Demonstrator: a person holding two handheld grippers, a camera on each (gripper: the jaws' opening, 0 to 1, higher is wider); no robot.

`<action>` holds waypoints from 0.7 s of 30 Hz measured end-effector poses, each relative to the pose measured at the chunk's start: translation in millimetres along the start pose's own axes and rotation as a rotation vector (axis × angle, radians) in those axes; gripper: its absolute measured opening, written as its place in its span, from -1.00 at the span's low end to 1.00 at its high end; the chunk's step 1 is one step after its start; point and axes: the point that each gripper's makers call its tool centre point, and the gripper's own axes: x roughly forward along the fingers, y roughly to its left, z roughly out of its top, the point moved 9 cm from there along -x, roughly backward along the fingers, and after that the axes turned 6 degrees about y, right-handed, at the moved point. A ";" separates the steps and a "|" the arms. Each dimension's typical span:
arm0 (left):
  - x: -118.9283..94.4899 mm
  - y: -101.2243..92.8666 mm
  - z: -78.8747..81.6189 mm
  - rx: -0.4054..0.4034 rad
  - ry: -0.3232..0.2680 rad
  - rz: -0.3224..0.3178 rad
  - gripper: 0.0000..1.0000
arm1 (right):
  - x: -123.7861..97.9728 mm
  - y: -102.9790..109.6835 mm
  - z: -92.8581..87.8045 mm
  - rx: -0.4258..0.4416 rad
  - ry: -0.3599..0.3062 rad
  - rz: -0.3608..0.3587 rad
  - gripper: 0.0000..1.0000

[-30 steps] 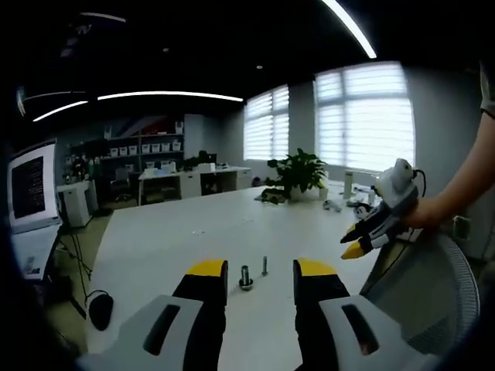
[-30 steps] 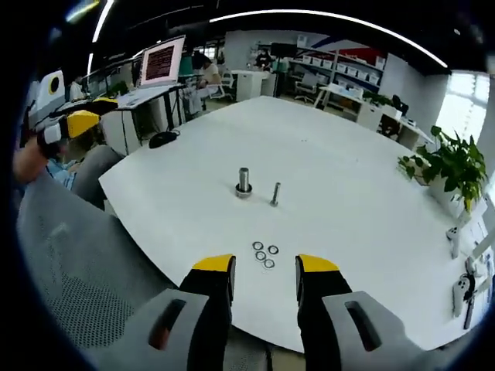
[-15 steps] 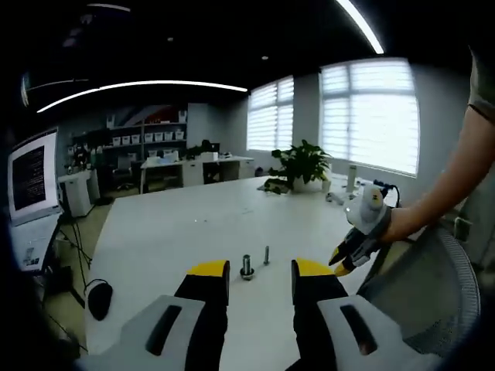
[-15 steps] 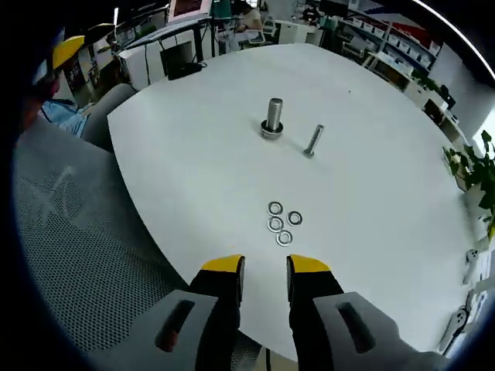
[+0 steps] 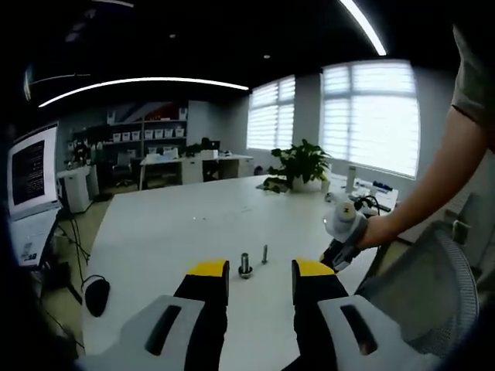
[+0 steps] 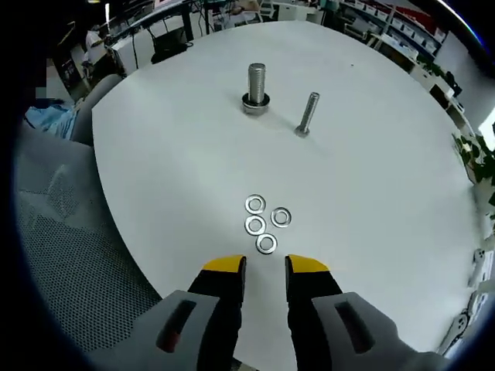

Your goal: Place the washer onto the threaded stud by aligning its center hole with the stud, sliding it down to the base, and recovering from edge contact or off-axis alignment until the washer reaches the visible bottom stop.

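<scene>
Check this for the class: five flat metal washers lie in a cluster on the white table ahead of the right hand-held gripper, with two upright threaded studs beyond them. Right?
Not quite. The right gripper view shows four flat metal washers, not five. They lie clustered on the white table ahead of the right hand-held gripper, with two upright threaded studs beyond them.

A broad white bench [image 5: 178, 232] with a rounded edge stands in an open office. Beyond it, two large windows [image 5: 370, 116] with slatted blinds let in bright daylight, and a leafy potted plant [image 5: 298, 166] sits near them. Long light strips [image 5: 139, 81] run across the dark ceiling. Shelving with white boxes [image 5: 147, 143] lines the far wall. A lit monitor [image 5: 32, 170] stands at the left, and a grey mesh chair [image 6: 69, 255] sits beside the bench.
</scene>
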 end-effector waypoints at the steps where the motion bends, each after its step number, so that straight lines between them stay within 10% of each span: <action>1: 0.4 -0.6 0.3 0.001 -0.002 -0.004 -0.39 | 1.3 0.0 1.7 -0.006 0.005 0.004 -0.54; 21: 1.4 -1.9 -1.3 0.002 0.013 -0.018 -0.41 | 15.2 -2.4 14.9 -0.112 0.126 0.066 -0.64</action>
